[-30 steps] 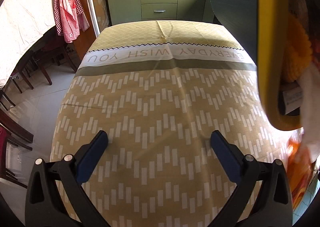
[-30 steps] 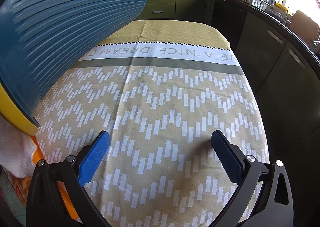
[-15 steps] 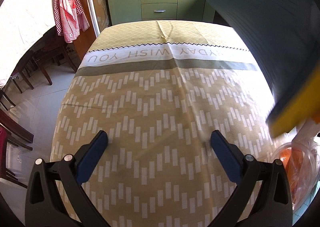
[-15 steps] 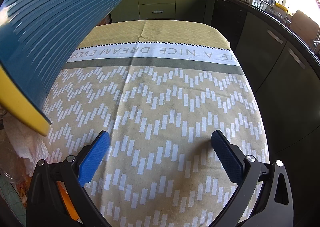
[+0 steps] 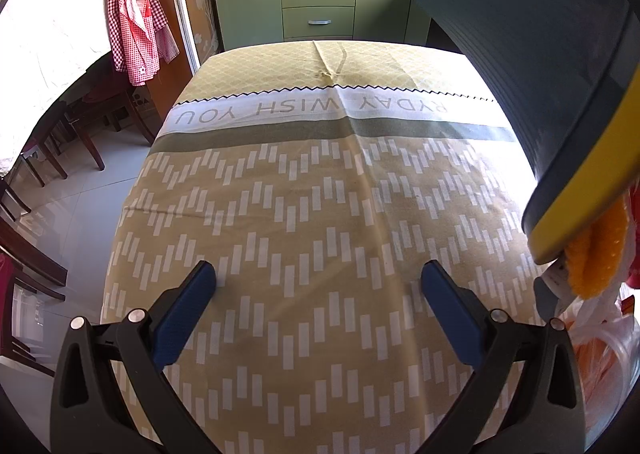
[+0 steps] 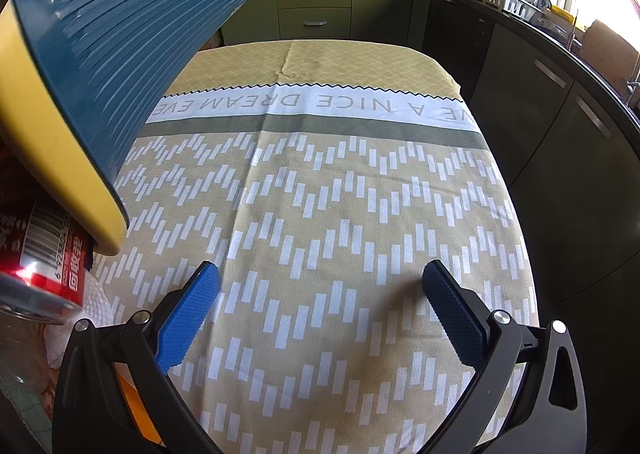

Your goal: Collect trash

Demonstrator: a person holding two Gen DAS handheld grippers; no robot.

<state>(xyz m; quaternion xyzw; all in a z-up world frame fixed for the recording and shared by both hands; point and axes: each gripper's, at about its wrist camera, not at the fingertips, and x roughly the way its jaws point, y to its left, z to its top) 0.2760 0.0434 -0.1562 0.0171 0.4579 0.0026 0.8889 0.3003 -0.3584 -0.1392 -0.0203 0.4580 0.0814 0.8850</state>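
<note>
A blue ribbed bin with a yellow rim (image 5: 540,46) hangs tipped over, mouth down, between my two grippers; it fills the right side of the left wrist view and, as the bin (image 6: 120,38), the upper left of the right wrist view. Trash spills from its mouth: an orange knit-like piece (image 5: 596,254), a red can (image 6: 44,266), white tissue (image 6: 94,306) and clear plastic (image 5: 608,350). My left gripper (image 5: 319,280) is open over the tablecloth, nothing between its fingers. My right gripper (image 6: 321,280) is open too, holding nothing.
The table (image 5: 320,214) wears a yellow-and-white cloth with printed words. Green cabinets (image 5: 316,10) and a stove with a wok stand beyond it. Dark chairs (image 5: 80,122) and a hanging red checked apron (image 5: 132,10) are at the left; a dark counter (image 6: 560,94) runs along the right.
The bin has tipped further, from on edge to mouth down, and trash is falling out; a red can and orange piece now show below its rim. Both grippers stay still.
</note>
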